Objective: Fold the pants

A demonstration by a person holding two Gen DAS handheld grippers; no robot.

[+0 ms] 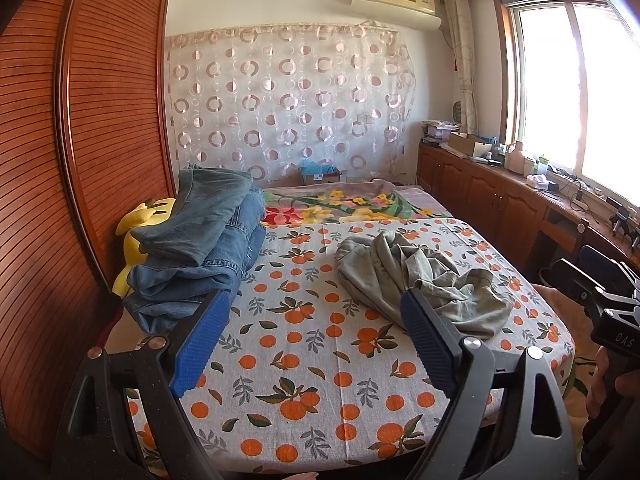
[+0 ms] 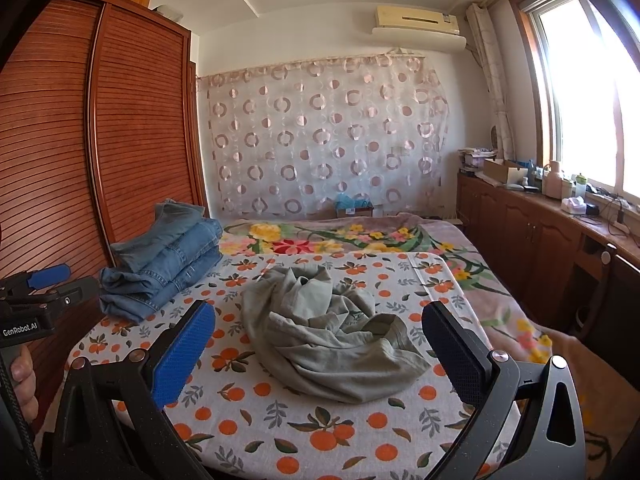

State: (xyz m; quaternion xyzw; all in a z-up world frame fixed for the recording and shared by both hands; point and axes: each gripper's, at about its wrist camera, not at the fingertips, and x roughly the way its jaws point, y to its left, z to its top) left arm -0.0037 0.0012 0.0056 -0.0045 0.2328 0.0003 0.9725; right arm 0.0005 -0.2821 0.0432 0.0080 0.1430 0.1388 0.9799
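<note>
Left tool (image 1: 314,320) hovers over near end of bed, fingers spread wide, nothing between them; right tool (image 2: 318,332) same, fingers wide apart, empty. Grey-green pants (image 2: 324,336) lie crumpled in a heap on the orange-print sheet (image 2: 304,432), mid-bed, at 12 o'clock from right tool and 1 o'clock from left tool, not touched by either. Stack of folded jeans (image 1: 196,248) sits at 10 o'clock, on left edge of the bed against the louvred wooden wardrobe (image 1: 100,120); yellow plush toy (image 1: 140,224) wedged between jeans and wardrobe. Floral blanket (image 2: 340,240) covers far part of bed, at 12 o'clock beyond the sheet. Cardboard box (image 1: 322,176) at far end of bed below circle-pattern curtain (image 1: 288,96), something blue in it, contents unclear. Open box (image 2: 506,170) on the wooden surface (image 2: 560,216) under the window at 2 o'clock, contents not visible; bottles and cables beside it. Bare sheet all around the pants, most at 6 o'clock toward the near edge; right sheet edge close to pants at 3 o'clock, narrow aisle between bed and cabinets. Each tool shows at the edge of the other's view, held by a hand (image 2: 22,380).
</note>
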